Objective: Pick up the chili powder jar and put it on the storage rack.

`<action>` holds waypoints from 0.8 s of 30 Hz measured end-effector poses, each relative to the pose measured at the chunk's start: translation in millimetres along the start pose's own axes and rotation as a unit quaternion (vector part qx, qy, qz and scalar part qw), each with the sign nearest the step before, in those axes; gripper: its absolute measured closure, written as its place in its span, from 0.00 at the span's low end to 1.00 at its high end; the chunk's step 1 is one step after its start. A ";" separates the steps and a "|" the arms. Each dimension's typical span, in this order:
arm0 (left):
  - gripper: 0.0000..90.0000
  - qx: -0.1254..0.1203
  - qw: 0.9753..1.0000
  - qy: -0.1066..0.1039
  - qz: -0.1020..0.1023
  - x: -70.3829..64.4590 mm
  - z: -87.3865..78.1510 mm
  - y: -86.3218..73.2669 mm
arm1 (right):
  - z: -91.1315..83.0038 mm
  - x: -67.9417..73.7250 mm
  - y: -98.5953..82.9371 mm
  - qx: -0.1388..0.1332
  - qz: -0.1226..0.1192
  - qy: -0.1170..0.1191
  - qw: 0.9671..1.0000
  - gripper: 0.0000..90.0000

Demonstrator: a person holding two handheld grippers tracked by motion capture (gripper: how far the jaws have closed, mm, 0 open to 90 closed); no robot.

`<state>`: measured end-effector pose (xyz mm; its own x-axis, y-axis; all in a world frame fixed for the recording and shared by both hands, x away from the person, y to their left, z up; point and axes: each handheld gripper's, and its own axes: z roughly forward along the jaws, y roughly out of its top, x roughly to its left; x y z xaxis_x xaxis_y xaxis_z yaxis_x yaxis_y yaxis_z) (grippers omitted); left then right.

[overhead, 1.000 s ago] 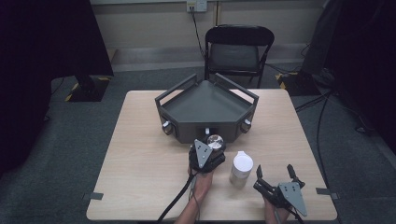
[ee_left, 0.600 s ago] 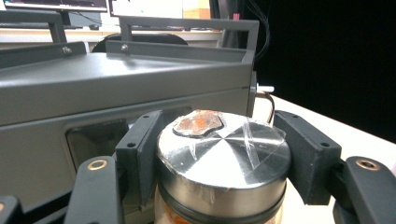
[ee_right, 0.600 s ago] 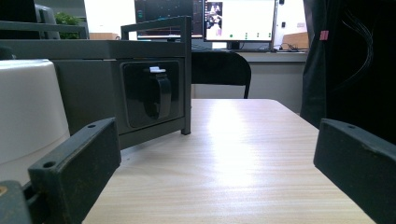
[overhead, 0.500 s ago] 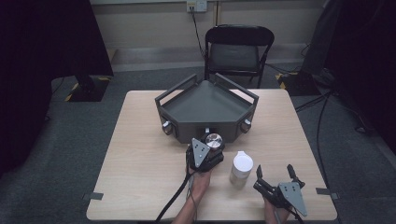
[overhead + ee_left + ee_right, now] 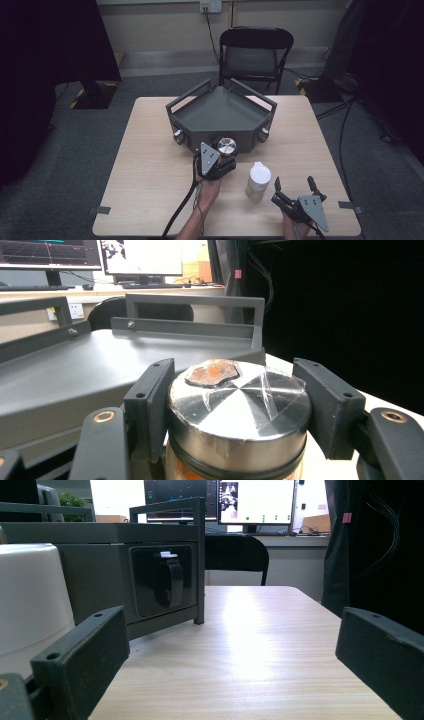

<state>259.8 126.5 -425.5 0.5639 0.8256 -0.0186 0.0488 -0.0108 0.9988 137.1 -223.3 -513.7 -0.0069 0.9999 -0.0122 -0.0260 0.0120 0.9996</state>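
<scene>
A jar with a shiny metal lid (image 5: 240, 415), taped and marked with an orange-brown patch, sits between the jaws of my left gripper (image 5: 237, 392), which is shut on it. In the high view this jar (image 5: 227, 146) is right at the front wall of the grey angular tray (image 5: 220, 112), with the left gripper (image 5: 225, 151) behind it. A white-lidded jar (image 5: 259, 180) stands upright on the table to the right. My right gripper (image 5: 294, 182) rests open near the table's front right, holding nothing. Its own view shows its open gripper (image 5: 225, 650) with the white jar (image 5: 30, 605) at the left.
The grey tray (image 5: 100, 575) has raised handles and a black latch on its side wall. The wooden table (image 5: 150, 170) has bare room at the left and far right. A black folding chair (image 5: 255, 50) stands behind the table. Cables trail on the floor at the right.
My left gripper has edged slightly forward with the metal-lidded jar, closer to the tray's front wall. The right gripper and white jar have stayed put.
</scene>
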 end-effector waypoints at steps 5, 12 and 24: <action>0.39 -0.005 1.000 -0.010 0.003 9.5 -3.2 9.6 | 0.0 0.1 0.0 0.000 0.000 0.000 1.000 0.00; 0.39 -0.011 1.000 -0.015 0.004 24.7 -5.2 25.9 | 0.0 0.4 0.0 0.000 0.000 -0.001 1.000 0.00; 0.39 -0.013 1.000 -0.016 -0.003 36.2 -3.4 57.3 | 0.0 0.4 0.0 0.000 0.000 -0.001 1.000 0.00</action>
<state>280.2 157.7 -368.8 0.5902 0.8068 -0.0257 0.0311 0.0090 0.9995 137.1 -222.9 -513.7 -0.0047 0.9999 -0.0117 -0.0261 0.0116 0.9996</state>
